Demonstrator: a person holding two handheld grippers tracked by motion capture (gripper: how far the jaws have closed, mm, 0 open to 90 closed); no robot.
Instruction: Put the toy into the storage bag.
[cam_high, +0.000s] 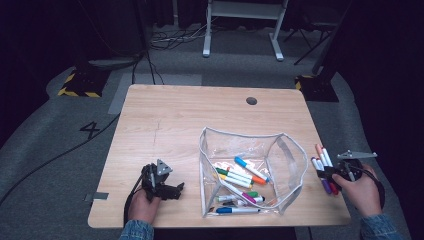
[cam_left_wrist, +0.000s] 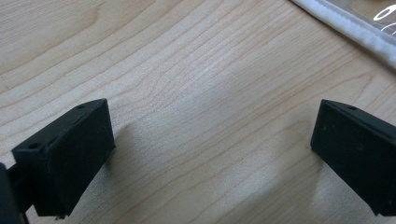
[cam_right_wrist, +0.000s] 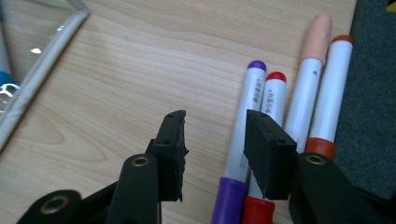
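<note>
With four markers lying side by side near the worktop's (cam_high: 165, 107) right edge, hovers low over the purple marker (cam_right_wrist: 243, 135): right gripper (cam_right_wrist: 212, 151), half-open, empty. Could pinch the red marker (cam_right_wrist: 268, 107) too, being packed tight alongside, or nudge the row off the edge. Rests wide open, holding nothing, left of the clear pouch (cam_high: 292, 150): left gripper (cam_left_wrist: 210, 154).

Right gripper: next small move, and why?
Probably shift the right gripper slightly toward the purple marker and lower it until the open jaws straddle the barrel. The marker lies flat on the table, partly under one jaw rather than centred in the gap, tight against the red marker.
</note>
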